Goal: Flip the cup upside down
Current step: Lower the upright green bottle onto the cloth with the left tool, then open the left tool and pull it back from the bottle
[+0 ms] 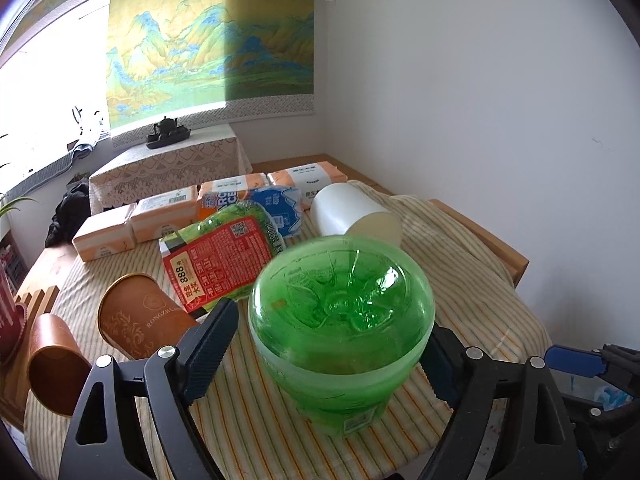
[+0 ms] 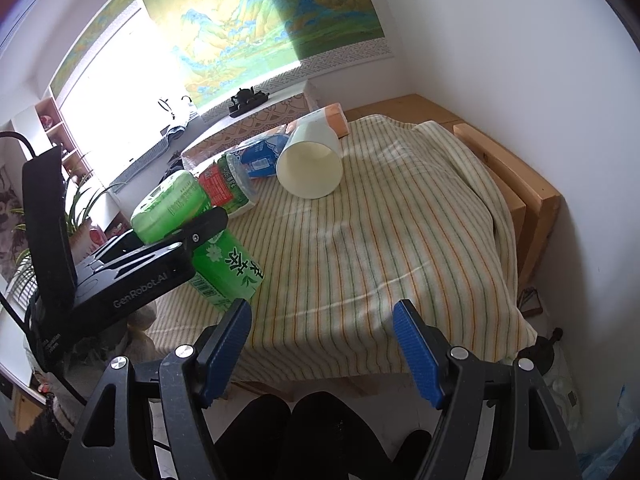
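A green plastic cup, cut from a bottle, stands bottom up on the striped cloth. My left gripper has its fingers on both sides of it and looks shut on it. In the right wrist view the same cup shows at the left, with the left gripper's finger across it. My right gripper is open and empty above the cloth's front edge. A white paper cup lies on its side behind the green cup; it also shows in the right wrist view.
Two brown paper cups lie on their sides at the left. A green bottle with a red label, a blue-labelled bottle and several tissue packs lie behind. A green carton lies by the left gripper. The wooden table edge is at the right.
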### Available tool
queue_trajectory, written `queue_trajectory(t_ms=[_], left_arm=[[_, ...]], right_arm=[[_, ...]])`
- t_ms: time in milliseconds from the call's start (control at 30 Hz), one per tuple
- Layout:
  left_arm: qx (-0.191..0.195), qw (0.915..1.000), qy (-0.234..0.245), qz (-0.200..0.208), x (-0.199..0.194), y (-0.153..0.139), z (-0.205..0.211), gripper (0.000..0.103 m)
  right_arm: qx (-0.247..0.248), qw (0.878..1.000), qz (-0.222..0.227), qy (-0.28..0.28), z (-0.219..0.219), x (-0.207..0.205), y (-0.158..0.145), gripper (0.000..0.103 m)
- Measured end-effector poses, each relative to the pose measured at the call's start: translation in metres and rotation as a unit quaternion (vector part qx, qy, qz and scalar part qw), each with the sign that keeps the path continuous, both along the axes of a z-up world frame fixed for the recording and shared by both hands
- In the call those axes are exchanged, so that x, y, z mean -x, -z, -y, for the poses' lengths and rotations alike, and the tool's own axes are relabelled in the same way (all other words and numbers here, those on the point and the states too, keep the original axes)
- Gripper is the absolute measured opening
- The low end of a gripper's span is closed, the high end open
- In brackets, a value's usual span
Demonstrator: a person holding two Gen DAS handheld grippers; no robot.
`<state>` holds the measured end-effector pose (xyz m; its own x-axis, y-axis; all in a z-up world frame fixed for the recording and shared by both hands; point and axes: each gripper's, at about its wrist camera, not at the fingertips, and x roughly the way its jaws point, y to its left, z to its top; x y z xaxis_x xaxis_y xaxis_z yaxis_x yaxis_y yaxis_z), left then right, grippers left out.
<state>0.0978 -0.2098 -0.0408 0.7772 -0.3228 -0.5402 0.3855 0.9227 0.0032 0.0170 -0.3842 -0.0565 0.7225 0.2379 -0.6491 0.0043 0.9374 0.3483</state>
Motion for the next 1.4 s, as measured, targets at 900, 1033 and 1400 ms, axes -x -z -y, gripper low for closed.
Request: queue_trajectory(t_ms=[900, 1033, 1400], left_arm=[[0.006, 1.0000, 0.008, -0.002, 0.014, -0.006, -0.015, 0.103], [0.008, 0.9999, 0.010, -0.001, 0.019, -0.006, -0.018, 0.103], [0.006, 0.9999, 0.009, -0.005, 0.028, -0.001, -0.024, 0.103]], right_arm=[[0.020, 1.000, 0.022, -0.008, -0.014, 0.006, -0.015, 0.070], [0.020, 1.000, 0.022, -0.009, -0.015, 0.008, -0.015, 0.070], [0.017, 0.999, 0.027, -0.010, -0.015, 0.012, -0.016, 0.070]])
